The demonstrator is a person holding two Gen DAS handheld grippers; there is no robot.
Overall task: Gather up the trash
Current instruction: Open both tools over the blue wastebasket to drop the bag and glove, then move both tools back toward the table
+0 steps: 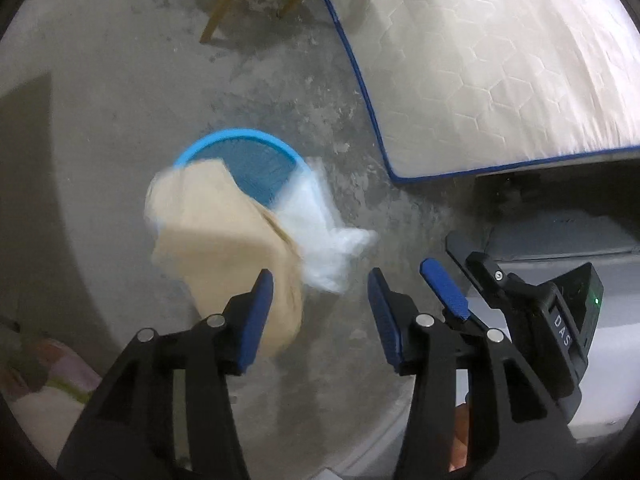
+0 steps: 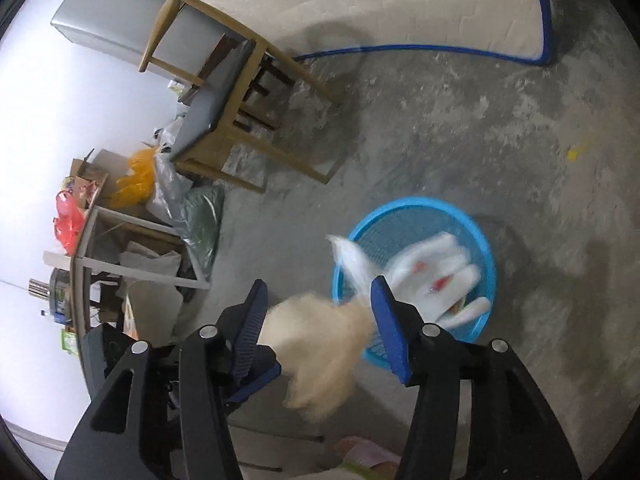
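Note:
A round blue mesh basket [image 1: 240,136] [image 2: 420,202] stands on the concrete floor below both grippers. My left gripper [image 1: 320,312] is open; a blurred beige paper piece [image 1: 216,228] hangs loose over the basket's near rim, beside the left finger. A white plastic bag [image 1: 320,232] is blurred next to it. My right gripper [image 2: 320,320] is open too. In its view the white plastic bag [image 2: 432,276], with red print, lies partly inside the basket, and the beige piece [image 2: 320,356] is in the air between the fingers. The right gripper [image 1: 452,272] also shows at the left view's right side.
A white mattress with blue edging [image 1: 500,60] [image 2: 360,0] lies on the floor beyond the basket. A wooden chair [image 2: 240,92] stands to the left, with a small grey fridge [image 2: 112,12] behind it. Bags and boxes [image 2: 132,176] pile up around a low table at the far left.

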